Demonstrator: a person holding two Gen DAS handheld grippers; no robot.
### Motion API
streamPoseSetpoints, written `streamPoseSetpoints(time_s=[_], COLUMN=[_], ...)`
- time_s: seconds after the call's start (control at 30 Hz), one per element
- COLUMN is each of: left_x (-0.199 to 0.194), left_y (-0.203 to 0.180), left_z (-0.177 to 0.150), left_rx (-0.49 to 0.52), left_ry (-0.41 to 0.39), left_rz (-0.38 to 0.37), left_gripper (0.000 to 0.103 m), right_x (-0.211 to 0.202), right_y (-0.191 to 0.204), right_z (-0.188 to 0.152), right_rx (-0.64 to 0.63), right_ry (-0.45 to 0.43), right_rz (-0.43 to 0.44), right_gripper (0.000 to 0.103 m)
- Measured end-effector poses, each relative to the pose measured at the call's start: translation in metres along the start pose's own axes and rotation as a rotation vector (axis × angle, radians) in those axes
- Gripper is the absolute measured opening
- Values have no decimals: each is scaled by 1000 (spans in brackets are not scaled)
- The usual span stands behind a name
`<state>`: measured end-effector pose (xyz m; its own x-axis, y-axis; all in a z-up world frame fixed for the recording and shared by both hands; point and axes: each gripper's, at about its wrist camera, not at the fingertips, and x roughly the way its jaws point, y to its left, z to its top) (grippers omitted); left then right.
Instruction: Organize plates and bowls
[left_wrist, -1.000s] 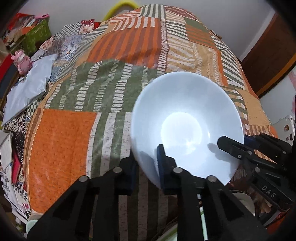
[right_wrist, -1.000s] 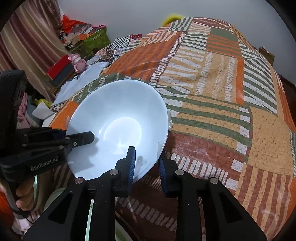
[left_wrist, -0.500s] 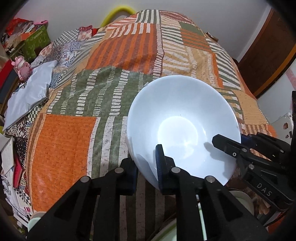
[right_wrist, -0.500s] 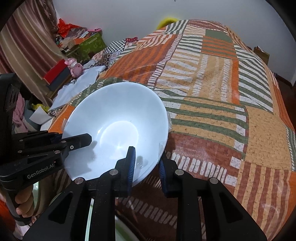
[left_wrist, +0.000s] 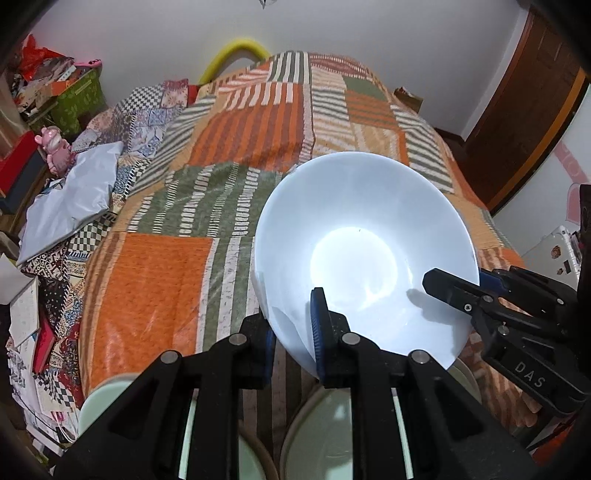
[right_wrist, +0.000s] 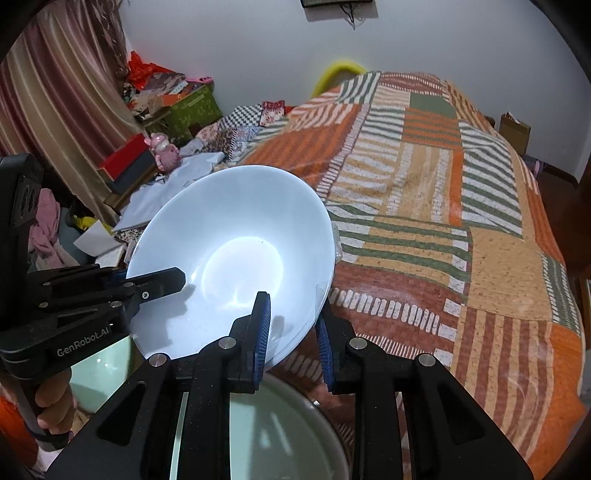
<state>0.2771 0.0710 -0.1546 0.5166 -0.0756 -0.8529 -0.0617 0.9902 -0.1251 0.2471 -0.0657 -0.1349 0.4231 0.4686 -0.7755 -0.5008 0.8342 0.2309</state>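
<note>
I have the white bowl (left_wrist: 364, 254) pinched at its rim by both claws, left claw (left_wrist: 291, 332) on the near edge and right claw (right_wrist: 291, 332) on the opposite side, so it rides tilted and clear above the patchwork bedspread (left_wrist: 155, 280). 2 grips steady a wide, slippery dish. Pale green dishes (right_wrist: 280, 435) sit directly below; clutter and a pink toy (left_wrist: 55, 149) crowd the bed's left side

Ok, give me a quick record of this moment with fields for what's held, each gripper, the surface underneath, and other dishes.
held: white bowl, tilted, lifted above the bed
left gripper: shut on the bowl's rim
right gripper: shut on the opposite rim
surface: patchwork bedspread
other dishes: pale green dishes below the grippers, partly hidden
</note>
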Motion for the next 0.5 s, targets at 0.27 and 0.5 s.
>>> streamPoseSetpoints(time_s=[0.27,0.5], left_x=[-39,-65], left_y=[2,8], left_z=[-14,-29], left_rx=[3,-6], left_ry=[-51,-81], left_rz=[-4,-1], left_gripper=[17,17], right_x=[-25,-38], right_y=[19,39], right_z=[-6,-12], right_rx=[-16,-32], right_ry=[-39,-58], right_rz=[5,15], right_gripper=[22,22])
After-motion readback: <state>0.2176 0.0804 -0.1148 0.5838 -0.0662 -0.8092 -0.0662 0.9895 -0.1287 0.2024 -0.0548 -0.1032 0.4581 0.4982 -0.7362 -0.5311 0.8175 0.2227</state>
